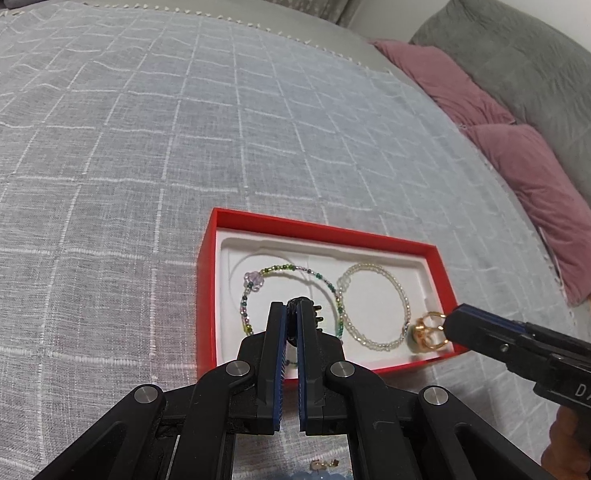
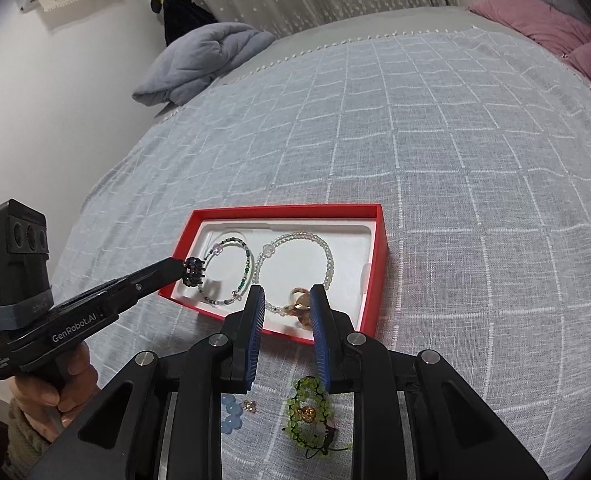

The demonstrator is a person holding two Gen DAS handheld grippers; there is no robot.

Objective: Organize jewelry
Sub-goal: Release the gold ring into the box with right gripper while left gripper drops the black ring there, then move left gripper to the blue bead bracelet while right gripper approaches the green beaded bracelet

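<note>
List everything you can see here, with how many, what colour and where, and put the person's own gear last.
red box: 1, red with white liner, on the checked bedspread
multicolour bead bracelet: 1, green and purple, left in the box
clear bead bracelet: 1, pale, middle of the box
gold rings: a small cluster, count unclear, right end of the box
black hair claw: 1, held over the box's left end
green beaded piece: 1, on the bedspread near the right tongs
blue beads: a few, beside it
pink pillows: 2, far right
left tongs: shut on the claw
right tongs: open, over the rings
</note>
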